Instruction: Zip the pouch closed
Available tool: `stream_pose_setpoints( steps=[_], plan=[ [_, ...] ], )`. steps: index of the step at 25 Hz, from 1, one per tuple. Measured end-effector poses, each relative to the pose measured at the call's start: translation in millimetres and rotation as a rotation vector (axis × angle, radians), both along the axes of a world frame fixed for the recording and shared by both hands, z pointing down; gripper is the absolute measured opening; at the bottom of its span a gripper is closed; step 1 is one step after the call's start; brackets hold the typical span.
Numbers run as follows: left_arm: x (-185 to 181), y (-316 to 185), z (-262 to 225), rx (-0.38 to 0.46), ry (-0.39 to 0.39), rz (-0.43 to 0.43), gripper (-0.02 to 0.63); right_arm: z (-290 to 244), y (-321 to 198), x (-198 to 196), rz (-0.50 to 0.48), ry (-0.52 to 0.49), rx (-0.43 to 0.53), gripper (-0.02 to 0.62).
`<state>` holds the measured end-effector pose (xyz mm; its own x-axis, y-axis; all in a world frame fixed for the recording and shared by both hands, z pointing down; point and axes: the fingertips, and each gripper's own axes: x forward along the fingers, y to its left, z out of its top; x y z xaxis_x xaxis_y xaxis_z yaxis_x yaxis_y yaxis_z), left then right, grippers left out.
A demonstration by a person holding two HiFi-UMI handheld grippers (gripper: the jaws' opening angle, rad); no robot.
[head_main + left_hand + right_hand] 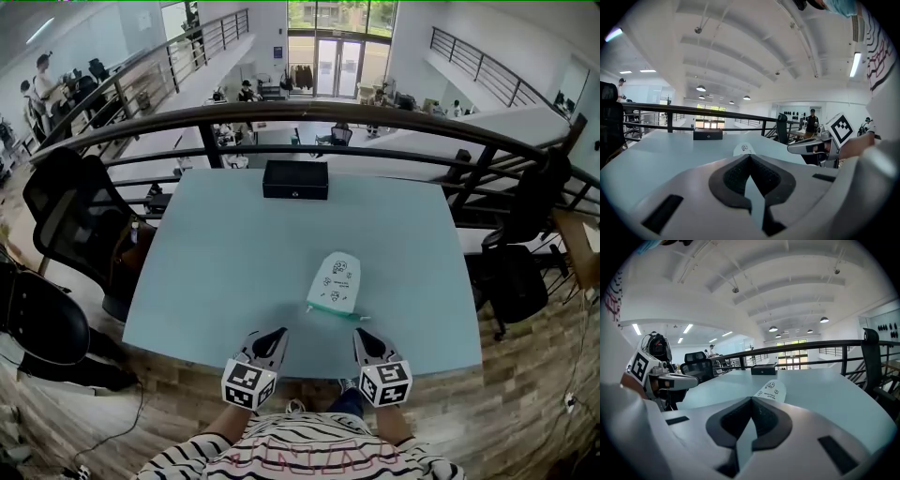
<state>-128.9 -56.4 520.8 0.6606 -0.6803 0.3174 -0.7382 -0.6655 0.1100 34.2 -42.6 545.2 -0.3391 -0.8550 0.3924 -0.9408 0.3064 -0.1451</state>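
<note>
A white pouch [335, 282] with small printed figures and a green zip edge lies flat on the pale blue table [225, 272], a little right of centre. The pouch [744, 149] shows just beyond the left jaws, and the pouch [771, 390] also lies ahead of the right jaws. My left gripper [273, 338] hovers over the table's near edge, left of the pouch, shut and empty. My right gripper [364, 339] hangs just short of the pouch's near end, also shut with nothing in it. Neither touches the pouch.
A black box [295, 179] sits at the table's far edge. A dark railing [309, 114] runs behind the table over an open drop. Black office chairs [75, 220] stand at the left and another chair [516, 277] at the right.
</note>
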Motion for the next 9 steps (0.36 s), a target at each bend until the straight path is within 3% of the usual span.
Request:
stream_pose_setpoints(
  steps=[9],
  plan=[
    [-3.6, 4.1, -0.2, 0.003, 0.027, -0.007, 0.025, 3.2, 5.7, -5.0, 0.007, -0.001, 0.004, 0.028]
  ],
)
